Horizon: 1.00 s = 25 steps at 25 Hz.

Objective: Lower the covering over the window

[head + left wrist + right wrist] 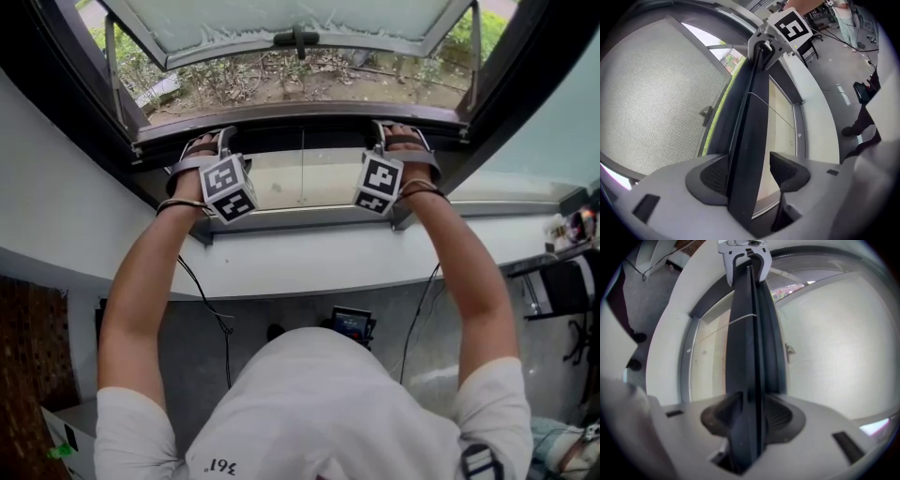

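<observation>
Right hand-held gripper [750,416] clamps the covering's dark rail [745,333]; left hand-held gripper [750,173] straddles it, one pad [787,171] clear. Close left, pull evenly.

My left arm [141,291] and my right arm [473,281] both reach forward to the dark bar [749,140], almost straight and apart from each other along it. My left gripper [208,148] is at the left part of the bar. The bar stands between its jaws, one pad touching it and the other a little apart. My right gripper [398,141] is at the right part, and both its pads press on the bar.
</observation>
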Each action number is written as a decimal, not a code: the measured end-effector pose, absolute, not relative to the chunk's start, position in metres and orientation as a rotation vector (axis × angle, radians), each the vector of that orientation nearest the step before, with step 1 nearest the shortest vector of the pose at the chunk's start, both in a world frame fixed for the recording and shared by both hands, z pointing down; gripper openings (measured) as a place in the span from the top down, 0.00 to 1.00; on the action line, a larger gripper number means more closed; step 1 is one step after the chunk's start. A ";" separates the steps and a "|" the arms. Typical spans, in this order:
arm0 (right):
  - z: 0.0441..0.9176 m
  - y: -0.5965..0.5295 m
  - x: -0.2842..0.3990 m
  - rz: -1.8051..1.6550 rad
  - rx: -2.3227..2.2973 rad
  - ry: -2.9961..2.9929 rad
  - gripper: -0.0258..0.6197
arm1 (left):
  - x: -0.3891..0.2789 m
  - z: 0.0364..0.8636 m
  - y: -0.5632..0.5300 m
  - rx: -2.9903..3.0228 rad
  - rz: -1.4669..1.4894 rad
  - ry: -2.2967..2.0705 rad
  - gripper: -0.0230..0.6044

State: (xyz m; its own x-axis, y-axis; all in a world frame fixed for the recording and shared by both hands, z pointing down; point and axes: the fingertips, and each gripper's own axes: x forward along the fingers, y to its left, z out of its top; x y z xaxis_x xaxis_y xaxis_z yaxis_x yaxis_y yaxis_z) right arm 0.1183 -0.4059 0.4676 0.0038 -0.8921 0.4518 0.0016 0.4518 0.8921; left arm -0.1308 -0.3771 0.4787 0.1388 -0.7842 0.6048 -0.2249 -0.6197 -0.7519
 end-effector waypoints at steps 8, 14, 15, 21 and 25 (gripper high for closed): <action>0.469 -0.405 0.117 -0.856 0.851 -1.411 0.74 | -0.131 0.477 -0.374 -2.006 -1.456 1.006 0.51; 0.468 -0.405 0.118 -0.849 0.853 -1.417 0.74 | -0.129 0.474 -0.372 -2.062 -1.421 1.041 0.51; 0.468 -0.405 0.118 -0.846 0.852 -1.416 0.74 | -0.129 0.473 -0.372 -2.070 -1.417 1.046 0.51; 0.467 -0.402 0.119 -0.828 0.851 -1.418 0.74 | -0.128 0.470 -0.369 -2.109 -1.396 1.072 0.51; 0.465 -0.400 0.119 -0.825 0.856 -1.416 0.74 | -0.127 0.468 -0.365 -2.138 -1.379 1.083 0.51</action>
